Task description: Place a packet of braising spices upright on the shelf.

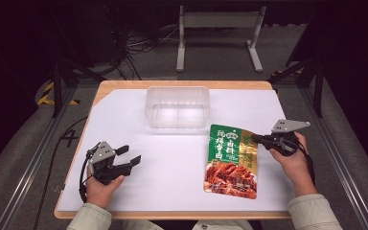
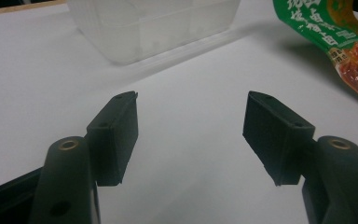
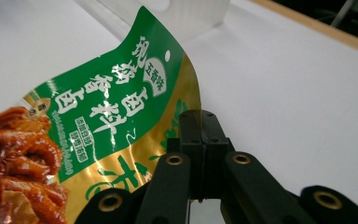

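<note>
Nearest, left tongs (image 1: 129, 158) rest released on the white surface (image 1: 172, 163), right tongs (image 1: 255, 138) clench the gold edge of the food pouch (image 1: 231, 161), its top lifted, before the clear plastic container (image 1: 178, 106).

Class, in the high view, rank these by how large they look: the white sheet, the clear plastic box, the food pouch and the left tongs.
1. White sheet
2. Clear plastic box and food pouch: alike, left unranked
3. Left tongs, smallest

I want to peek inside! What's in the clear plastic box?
The clear plastic box looks empty; only an inner divider shows through its walls. The food packet lies outside it, pinched by the right gripper.
</note>
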Motion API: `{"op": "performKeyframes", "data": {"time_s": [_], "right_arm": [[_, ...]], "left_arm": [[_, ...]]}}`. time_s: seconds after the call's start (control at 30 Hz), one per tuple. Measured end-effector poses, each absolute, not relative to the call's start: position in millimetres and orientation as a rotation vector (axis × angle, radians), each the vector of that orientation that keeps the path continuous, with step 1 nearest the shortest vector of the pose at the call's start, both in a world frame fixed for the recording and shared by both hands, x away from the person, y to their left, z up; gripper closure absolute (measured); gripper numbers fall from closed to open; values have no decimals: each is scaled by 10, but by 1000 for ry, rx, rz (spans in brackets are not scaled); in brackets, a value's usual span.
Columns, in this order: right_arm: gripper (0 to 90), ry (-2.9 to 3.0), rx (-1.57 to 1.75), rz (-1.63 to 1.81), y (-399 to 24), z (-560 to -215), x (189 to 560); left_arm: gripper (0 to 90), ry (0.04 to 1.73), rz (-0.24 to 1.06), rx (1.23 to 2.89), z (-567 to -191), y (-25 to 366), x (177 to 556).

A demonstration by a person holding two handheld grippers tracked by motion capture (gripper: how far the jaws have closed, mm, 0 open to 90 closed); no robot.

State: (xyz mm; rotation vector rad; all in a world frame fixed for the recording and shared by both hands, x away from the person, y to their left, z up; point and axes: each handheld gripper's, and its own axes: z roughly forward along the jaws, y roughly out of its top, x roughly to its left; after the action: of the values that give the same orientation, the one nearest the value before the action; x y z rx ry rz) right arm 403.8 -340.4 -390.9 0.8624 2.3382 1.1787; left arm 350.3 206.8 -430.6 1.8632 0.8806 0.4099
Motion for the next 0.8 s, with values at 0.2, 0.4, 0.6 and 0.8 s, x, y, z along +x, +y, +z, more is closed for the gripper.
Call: {"op": "performKeyframes", "data": {"time_s": [0.2,0.4,0.6,0.8], "right_arm": [[900,2288,777,1225,-3369,-3593,3827],[900,2265,734,1273,-3325,-3363,3678],[900,2261,684,1321,-3275,-3189,3565],[900,2262,629,1369,-3223,-3002,3429]], "left_arm": [[362,871,411,1863,-4297,2048,3523],[361,873,408,1864,-4294,2045,3529],[360,875,401,1852,-4292,2051,3524],[356,877,406,1850,-4291,2056,3521]]}}
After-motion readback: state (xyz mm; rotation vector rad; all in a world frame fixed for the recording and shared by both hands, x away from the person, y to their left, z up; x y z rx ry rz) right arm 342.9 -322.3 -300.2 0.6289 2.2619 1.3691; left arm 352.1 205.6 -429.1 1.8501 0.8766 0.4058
